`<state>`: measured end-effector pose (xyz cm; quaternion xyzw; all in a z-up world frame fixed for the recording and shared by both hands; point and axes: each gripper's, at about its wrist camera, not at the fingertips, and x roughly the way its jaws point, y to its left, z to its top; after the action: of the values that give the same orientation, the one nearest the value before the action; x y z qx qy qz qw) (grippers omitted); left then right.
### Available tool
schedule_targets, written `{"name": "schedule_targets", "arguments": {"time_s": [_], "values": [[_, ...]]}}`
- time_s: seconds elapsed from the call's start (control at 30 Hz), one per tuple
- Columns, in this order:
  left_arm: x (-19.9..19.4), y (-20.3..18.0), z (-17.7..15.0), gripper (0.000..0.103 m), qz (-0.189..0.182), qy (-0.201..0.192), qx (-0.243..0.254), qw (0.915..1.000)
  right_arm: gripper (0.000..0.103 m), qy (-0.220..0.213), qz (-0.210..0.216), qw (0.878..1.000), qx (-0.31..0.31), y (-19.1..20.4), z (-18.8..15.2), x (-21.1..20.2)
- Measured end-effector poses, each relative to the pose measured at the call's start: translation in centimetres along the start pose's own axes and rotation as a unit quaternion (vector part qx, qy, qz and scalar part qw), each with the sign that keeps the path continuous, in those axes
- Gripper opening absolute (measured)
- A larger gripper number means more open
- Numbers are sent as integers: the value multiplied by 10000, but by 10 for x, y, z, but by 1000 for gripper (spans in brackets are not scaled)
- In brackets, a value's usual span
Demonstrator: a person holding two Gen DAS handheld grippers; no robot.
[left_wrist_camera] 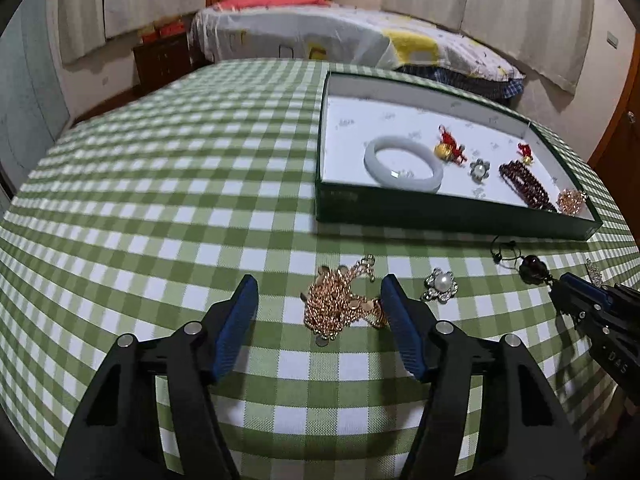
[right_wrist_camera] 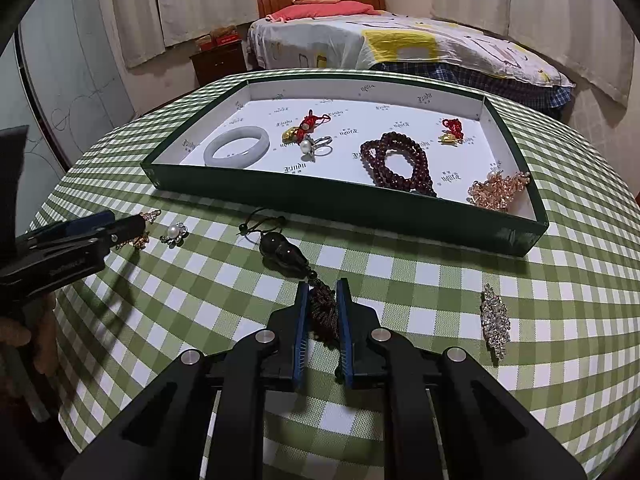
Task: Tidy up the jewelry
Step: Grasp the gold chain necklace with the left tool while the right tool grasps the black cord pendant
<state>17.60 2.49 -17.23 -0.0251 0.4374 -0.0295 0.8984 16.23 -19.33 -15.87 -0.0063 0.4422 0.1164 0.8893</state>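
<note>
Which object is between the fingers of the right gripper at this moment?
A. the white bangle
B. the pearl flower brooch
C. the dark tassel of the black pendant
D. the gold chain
C. In the right wrist view the right gripper is closed on the dark tassel of the black pendant, which lies on the checked tablecloth.

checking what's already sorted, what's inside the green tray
Inside the green tray: a jade bangle, pearl ring, dark red bead strand, two red-corded gold charms, and rose-gold chain. The near wall hides the floor's front edge.
</note>
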Motion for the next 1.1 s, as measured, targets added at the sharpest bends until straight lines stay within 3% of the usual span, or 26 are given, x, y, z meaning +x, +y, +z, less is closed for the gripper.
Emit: {"name": "schedule_targets", "arguments": {"time_s": [0.13,0.27,0.4,0.43,0.47,0.73,0.83,0.87,1.0,1.07,1.1], "values": [[-1,-1,-2,59,-55,-6,41,10000,15,1,1,10000,2,0,0,0],[-3,-6,-3,39,-271,-33,137,9995,15,-1,7,10000,9,0,0,0],[-3,-7,-2,28,-452,-14,95,9989,15,-1,4,10000,8,0,0,0],[-3,-7,-2,19,-564,-18,75,9984,15,-1,5,10000,8,0,0,0],[-3,-6,-2,17,-630,-12,33,9980,15,-3,7,10000,11,0,0,0],[-3,-11,-3,18,-574,-44,143,9982,15,-6,13,10000,20,-1,0,0],[-1,-7,-2,40,-403,-35,101,9991,15,-7,13,10000,23,-1,0,0],[-1,-7,-2,42,-466,-29,123,9988,15,-7,15,10000,25,-1,0,0],[-1,-18,-5,43,-296,3,494,9983,15,-9,15,10000,29,-1,0,0],[-2,-22,-6,23,-330,-15,622,9975,15,-12,21,10000,34,0,0,-1],[-2,-24,-6,21,-367,-12,664,9971,15,-12,20,10000,35,-1,0,-1]]}}
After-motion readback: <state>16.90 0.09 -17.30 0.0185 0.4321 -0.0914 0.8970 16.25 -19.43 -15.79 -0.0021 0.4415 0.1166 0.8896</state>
